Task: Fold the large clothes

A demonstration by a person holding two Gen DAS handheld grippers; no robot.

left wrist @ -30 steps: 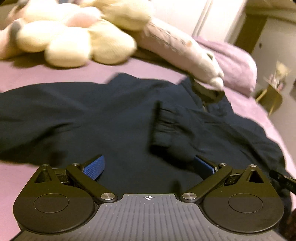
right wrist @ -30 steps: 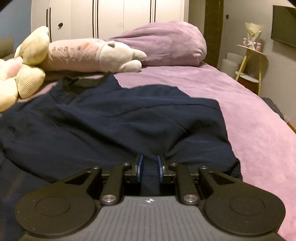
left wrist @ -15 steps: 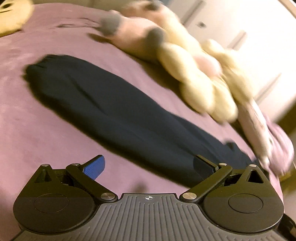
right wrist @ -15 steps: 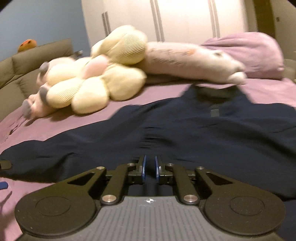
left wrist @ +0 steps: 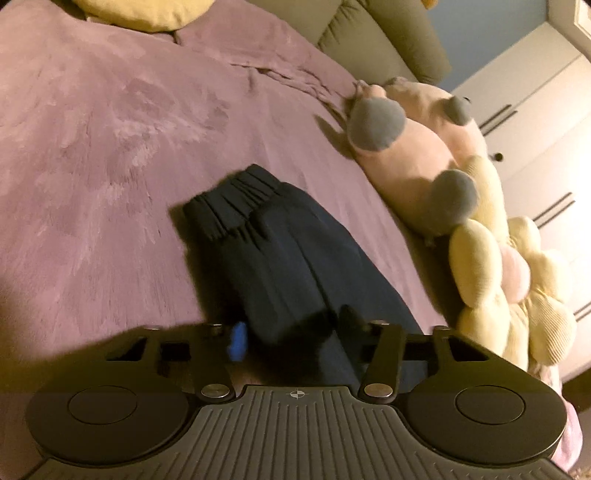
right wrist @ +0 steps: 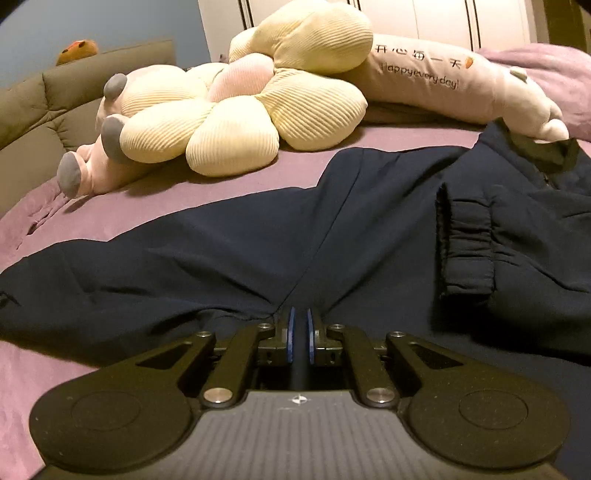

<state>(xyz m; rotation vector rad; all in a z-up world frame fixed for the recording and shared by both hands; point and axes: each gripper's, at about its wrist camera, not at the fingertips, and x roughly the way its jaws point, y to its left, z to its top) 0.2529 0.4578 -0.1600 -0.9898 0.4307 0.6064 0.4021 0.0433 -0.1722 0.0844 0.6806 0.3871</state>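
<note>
A dark navy jacket point(right wrist: 332, 236) lies spread on the purple bed. One sleeve is folded across its body, with the gathered cuff point(right wrist: 467, 243) at the right. My right gripper point(right wrist: 299, 332) is shut on a fold of the jacket's fabric near its lower edge. In the left wrist view the other sleeve point(left wrist: 295, 258) lies stretched out flat, its elastic cuff point(left wrist: 232, 199) pointing away from me. My left gripper point(left wrist: 291, 336) stands open astride this sleeve, the jaws on either side of it, partly closed in.
A yellow flower cushion point(right wrist: 258, 107), a pink plush with grey feet point(left wrist: 417, 155) and a long pink pillow point(right wrist: 461, 85) lie along the bed's far side. An olive headboard point(left wrist: 376, 40), a yellow cushion point(left wrist: 147, 13) and white wardrobes point(left wrist: 535, 110) stand beyond. The purple bedcover point(left wrist: 92, 147) stretches left.
My left gripper has swung from the jacket's body to the outstretched sleeve, come down over it and narrowed its jaws. My right gripper has turned left, still shut on the fabric.
</note>
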